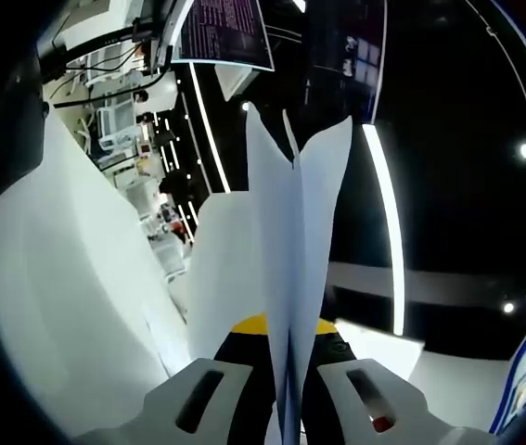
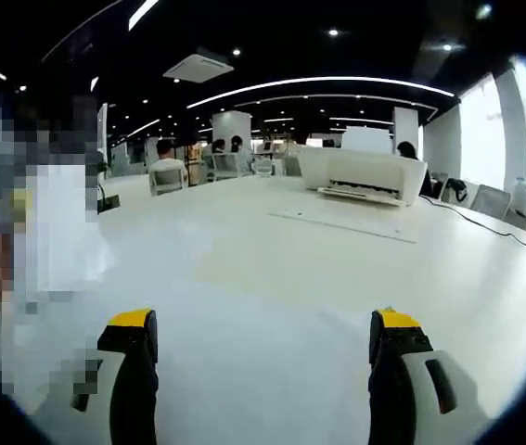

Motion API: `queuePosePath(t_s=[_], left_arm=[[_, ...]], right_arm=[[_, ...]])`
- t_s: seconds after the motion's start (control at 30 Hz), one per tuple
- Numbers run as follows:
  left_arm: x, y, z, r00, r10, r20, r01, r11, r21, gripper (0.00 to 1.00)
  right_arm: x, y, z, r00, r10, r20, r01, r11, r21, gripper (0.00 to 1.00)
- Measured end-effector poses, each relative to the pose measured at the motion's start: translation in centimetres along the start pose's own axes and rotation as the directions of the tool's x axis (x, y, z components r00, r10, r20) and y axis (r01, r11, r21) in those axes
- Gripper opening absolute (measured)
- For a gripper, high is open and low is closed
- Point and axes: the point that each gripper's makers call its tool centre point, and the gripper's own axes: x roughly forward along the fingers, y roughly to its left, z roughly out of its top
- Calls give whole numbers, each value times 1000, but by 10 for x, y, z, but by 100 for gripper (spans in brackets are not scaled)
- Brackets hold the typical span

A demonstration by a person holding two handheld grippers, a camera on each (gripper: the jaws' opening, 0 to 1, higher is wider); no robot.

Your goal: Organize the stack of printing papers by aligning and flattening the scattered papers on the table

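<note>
Between the nearly closed jaws of the left gripper point(image 1: 290, 394), white printing papers point(image 1: 290, 241) are standing edge-on, pinched and raised. Over the white table point(image 2: 272, 306), the right gripper point(image 2: 264, 348) is hovering wide apart, holding nothing, facing a printer point(image 2: 360, 174).

No writing can be read; the lines on the dark screen point(image 1: 224, 30) are too blurred.

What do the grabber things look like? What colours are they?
The left gripper has white plastic jaws with dark oval slots, black fingers and yellow tips; a small red mark sits on one jaw. The right gripper has black fingers capped with yellow tips, and a white shell with a dark slot on the side.
</note>
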Motion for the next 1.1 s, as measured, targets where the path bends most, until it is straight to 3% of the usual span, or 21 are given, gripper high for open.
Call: queuePosePath(t_s=[0.3,1.1], left_arm=[[0,1,0,1000,2,-2,-2,1000,2,7],[0,1,-1,1000,6,-6,-6,1000,2,7]], right_arm=[[3,2,-2,996,85,3,-85,996,-11,89],[7,-2,-6,986,166,4,-166,986,-20,87]])
